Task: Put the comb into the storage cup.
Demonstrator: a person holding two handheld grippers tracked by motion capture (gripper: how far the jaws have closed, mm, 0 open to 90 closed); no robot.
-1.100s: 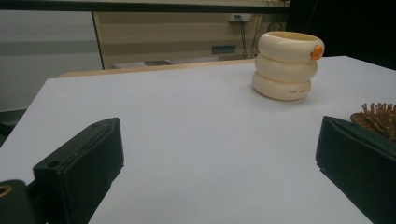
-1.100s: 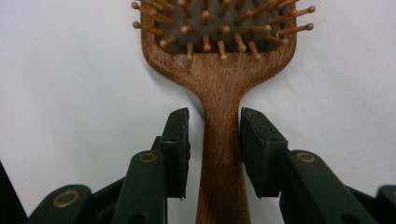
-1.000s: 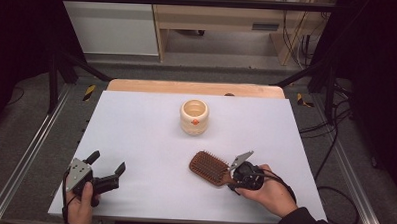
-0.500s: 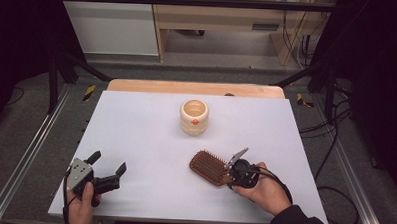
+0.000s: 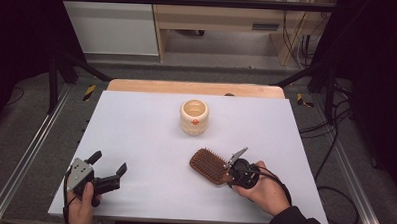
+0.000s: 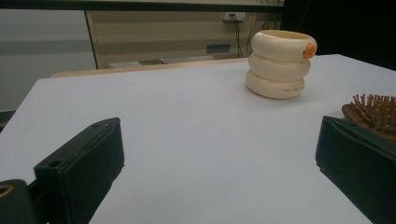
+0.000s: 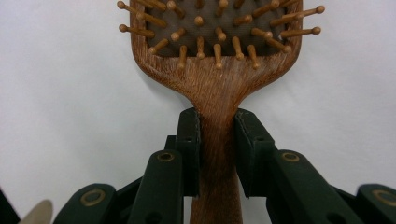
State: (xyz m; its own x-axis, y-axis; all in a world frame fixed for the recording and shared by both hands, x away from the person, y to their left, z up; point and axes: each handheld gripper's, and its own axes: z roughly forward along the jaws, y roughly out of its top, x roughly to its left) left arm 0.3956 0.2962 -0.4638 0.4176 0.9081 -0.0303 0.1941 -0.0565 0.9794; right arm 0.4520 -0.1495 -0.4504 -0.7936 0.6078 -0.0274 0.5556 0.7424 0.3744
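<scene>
Between the right gripper's closed jaws sits the wooden hairbrush handle, bristles up, brush head ahead. Left gripper rests low, jaws spread, cream cup ahead.

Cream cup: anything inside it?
From the high view the cream cup looks empty: pale inner wall, nothing sticking out. Its bottom is hidden by the rim, and the left gripper view looks from too low.
</scene>
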